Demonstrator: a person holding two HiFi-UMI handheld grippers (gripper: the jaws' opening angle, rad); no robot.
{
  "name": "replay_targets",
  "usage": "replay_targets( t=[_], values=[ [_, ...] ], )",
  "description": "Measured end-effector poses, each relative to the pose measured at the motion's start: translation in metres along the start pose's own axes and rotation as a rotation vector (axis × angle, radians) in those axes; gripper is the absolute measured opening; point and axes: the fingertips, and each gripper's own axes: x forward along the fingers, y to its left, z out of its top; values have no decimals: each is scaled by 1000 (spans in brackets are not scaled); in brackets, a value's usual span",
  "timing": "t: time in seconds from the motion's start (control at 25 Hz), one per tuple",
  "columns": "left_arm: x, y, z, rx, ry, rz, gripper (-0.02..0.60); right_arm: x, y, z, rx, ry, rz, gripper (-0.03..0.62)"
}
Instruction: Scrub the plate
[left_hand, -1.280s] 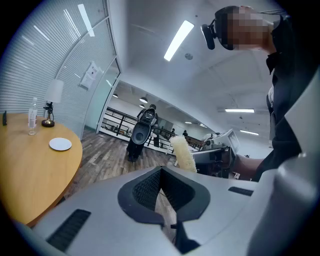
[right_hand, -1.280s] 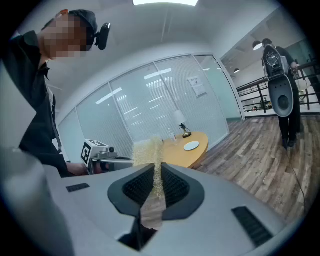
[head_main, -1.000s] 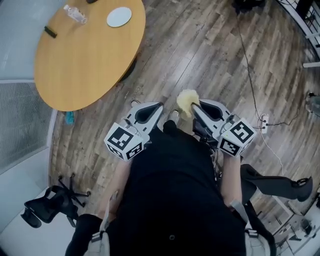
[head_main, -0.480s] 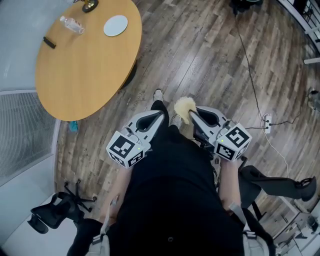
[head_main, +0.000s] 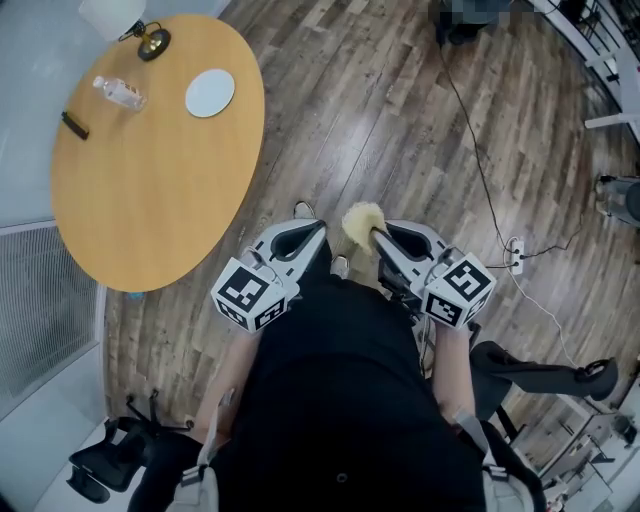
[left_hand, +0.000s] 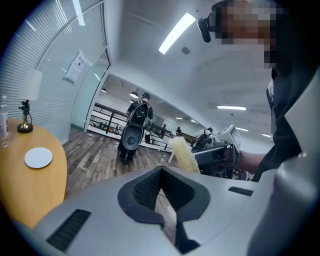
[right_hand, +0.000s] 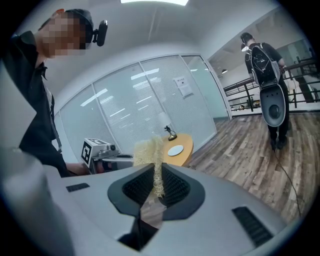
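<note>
The worktop (head_main: 150, 200) has swung left as I walk; the plate (head_main: 210, 92) waits near its far edge. My right hand-held gripper (head_main: 377, 233) is clamped on the scrubber (head_main: 361, 217), carrying it over. The left hand-held gripper (head_main: 318, 229) is closed and empty.

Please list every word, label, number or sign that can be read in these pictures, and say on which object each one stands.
No text can be read in any view.
Paper sheet on the glass wall: any print on it is too small to read.
Water bottle on the round table: too small to show a label.
Marker cubes: only black-and-white square patterns, no letters or numbers.
</note>
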Motion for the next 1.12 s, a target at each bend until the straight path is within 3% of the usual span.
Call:
replay_targets(
  t=[0.32,0.6,0.92,1.12],
  values=[
    [17,73,53,19,-44,-19,12,64,-26,60,-42,4,-2,48],
    [8,142,72,-1,-60,14,12,134,-35,89,-66,26,28,48],
    [-10,179,83,-37,-105,121,12,178,-38,106,-92,87,123,48],
    [-28,208,89,-66,-152,250,12,223,-34,113,-113,152,270,48]
  ],
)
